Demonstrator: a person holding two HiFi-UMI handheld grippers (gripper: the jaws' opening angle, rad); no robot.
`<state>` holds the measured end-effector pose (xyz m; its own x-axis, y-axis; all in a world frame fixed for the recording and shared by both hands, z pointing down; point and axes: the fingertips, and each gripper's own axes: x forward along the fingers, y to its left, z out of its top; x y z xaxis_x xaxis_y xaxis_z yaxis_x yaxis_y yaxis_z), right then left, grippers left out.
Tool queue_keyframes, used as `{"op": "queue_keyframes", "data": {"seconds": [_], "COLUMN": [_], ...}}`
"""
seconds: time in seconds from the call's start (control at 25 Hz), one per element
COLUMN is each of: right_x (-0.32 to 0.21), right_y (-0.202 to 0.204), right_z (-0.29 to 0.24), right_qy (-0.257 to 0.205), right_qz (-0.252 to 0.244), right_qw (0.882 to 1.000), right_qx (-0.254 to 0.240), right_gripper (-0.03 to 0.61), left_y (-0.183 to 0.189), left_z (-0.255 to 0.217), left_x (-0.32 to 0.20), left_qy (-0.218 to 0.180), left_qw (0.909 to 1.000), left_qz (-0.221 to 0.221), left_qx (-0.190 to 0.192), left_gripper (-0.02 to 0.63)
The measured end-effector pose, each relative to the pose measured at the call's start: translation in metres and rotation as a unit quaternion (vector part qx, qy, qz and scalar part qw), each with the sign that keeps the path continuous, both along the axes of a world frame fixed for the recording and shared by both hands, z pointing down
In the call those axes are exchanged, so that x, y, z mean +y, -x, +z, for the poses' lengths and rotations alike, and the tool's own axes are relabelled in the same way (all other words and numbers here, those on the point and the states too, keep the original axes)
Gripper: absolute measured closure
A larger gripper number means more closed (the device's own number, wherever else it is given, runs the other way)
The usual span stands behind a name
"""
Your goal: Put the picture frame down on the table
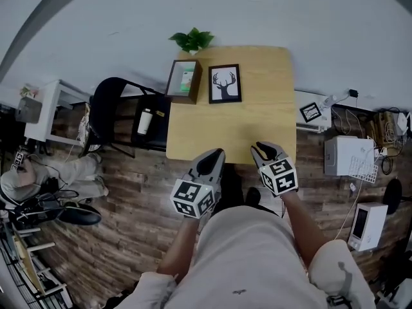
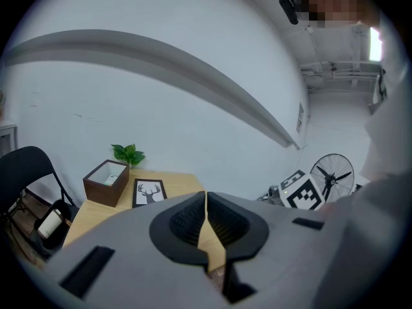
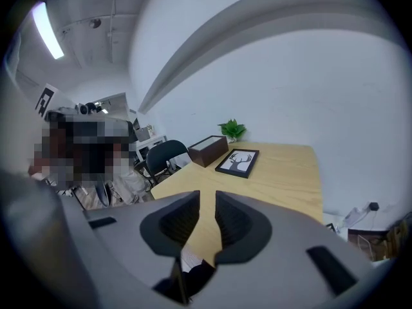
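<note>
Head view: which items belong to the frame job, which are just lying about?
Job: picture frame, table, left gripper, right gripper, both empty.
Lying about: wooden box, potted plant, black chair.

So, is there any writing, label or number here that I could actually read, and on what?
No text here can be read.
Picture frame: a deer head, no words.
Green card in the brown box: print too small to read.
Marker cubes: black-and-white squares, not letters.
</note>
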<state>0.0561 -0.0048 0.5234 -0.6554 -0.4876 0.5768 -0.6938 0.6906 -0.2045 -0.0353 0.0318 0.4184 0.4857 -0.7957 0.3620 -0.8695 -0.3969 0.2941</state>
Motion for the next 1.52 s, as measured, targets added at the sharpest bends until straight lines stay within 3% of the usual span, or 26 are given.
{"op": "queue_keyframes", "data": {"seconds": [0.48, 0.84, 1.52], "right_x": [0.062, 0.093, 0.101], "right_y": [-0.039, -0.027, -0.002], "right_z": [-0.077, -0.124, -0.147], "right_qy": [-0.102, -0.14, -0.139], "right_qz": [-0.031, -0.053, -0.044], "right_qw": [0.994, 0.988, 0.986], "right_qx": [-0.008, -0.041, -0.077], "right_gripper": [0.546, 0.558, 0.578], "left_y": [-0.058, -0.059, -0.042], "left_z": [-0.015, -0.027, -0.036], "left_x": [0.062, 0.08, 0.079], "left_qy": [-0.023, -0.039, -0.038], "left_qw": [0.9997, 0.9992, 0.9989], "left_qz": [0.01, 0.007, 0.024], "left_qx": [0.005, -0.004, -0.009], "left_gripper": [0.601, 0.601, 0.6]}}
